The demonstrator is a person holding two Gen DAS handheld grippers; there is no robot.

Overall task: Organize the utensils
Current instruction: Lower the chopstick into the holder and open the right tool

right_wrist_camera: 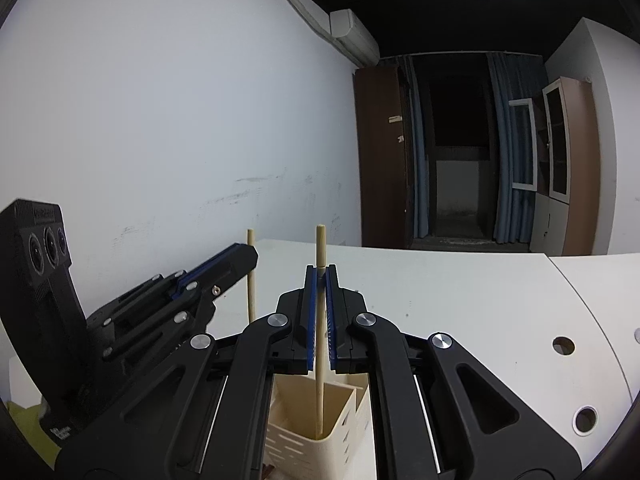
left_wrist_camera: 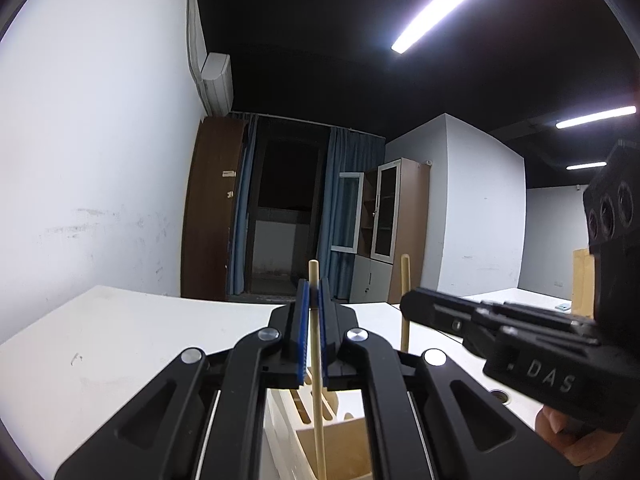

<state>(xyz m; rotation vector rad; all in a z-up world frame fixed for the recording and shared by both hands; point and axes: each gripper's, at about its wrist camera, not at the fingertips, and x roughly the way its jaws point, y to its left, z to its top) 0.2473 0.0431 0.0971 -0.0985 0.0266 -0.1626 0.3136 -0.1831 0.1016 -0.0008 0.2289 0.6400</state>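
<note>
My left gripper [left_wrist_camera: 314, 286] is shut on a thin wooden stick [left_wrist_camera: 319, 420] that stands upright, its lower end down inside a cream slotted utensil holder [left_wrist_camera: 288, 424]. To its right, my right gripper [left_wrist_camera: 408, 304] grips a second wooden stick [left_wrist_camera: 405, 276]. In the right wrist view that gripper [right_wrist_camera: 320, 270] is shut on its stick [right_wrist_camera: 319, 392], whose lower end reaches into a compartment of the holder [right_wrist_camera: 296, 446]. The left gripper [right_wrist_camera: 250, 254] shows at the left with its own stick [right_wrist_camera: 251, 300]. Both stick bottoms are hidden in the holder.
The holder stands on a white table [right_wrist_camera: 460, 300] with round cable holes [right_wrist_camera: 563, 345] at the right. A white wall lies close on the left. A person's hand [left_wrist_camera: 568, 436] holds the right gripper. Something yellow-green [right_wrist_camera: 24, 416] lies at the lower left.
</note>
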